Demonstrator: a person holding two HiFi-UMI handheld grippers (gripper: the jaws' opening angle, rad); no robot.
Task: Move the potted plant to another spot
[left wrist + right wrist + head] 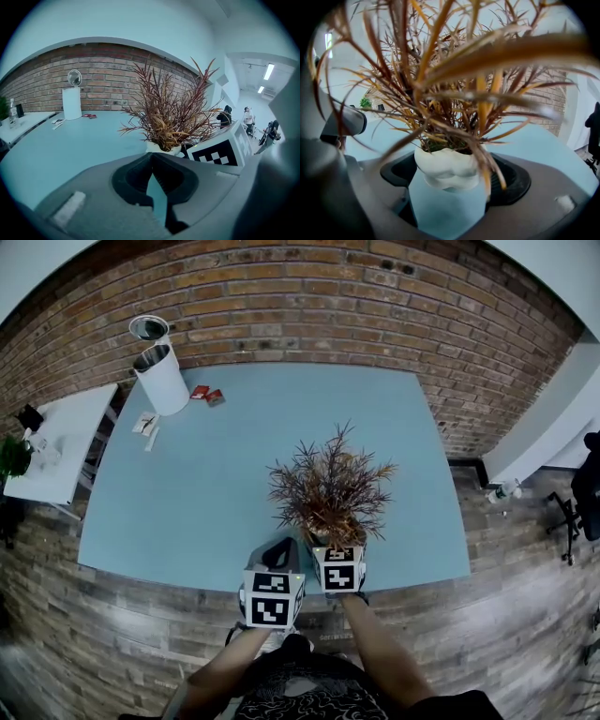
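A potted plant (pixel 328 488) with spiky red-brown leaves stands near the front edge of the light blue table (pixel 187 502). Its white pot (pixel 447 168) sits between the jaws of my right gripper (pixel 450 183), which is open, with a gap showing on each side of the pot. The leaves fill most of the right gripper view. My left gripper (pixel 281 554) hovers just left of the plant, shut and holding nothing. In the left gripper view the plant (pixel 171 117) and the right gripper's marker cube (pixel 218 152) appear just ahead on the right.
A white cylinder (pixel 161 378) stands at the table's far left corner, with a round grey object (pixel 148 328) behind it. Small red items (pixel 207 395) and papers (pixel 146 424) lie nearby. A white side table (pixel 66 442) stands to the left. A brick wall (pixel 328 296) runs behind.
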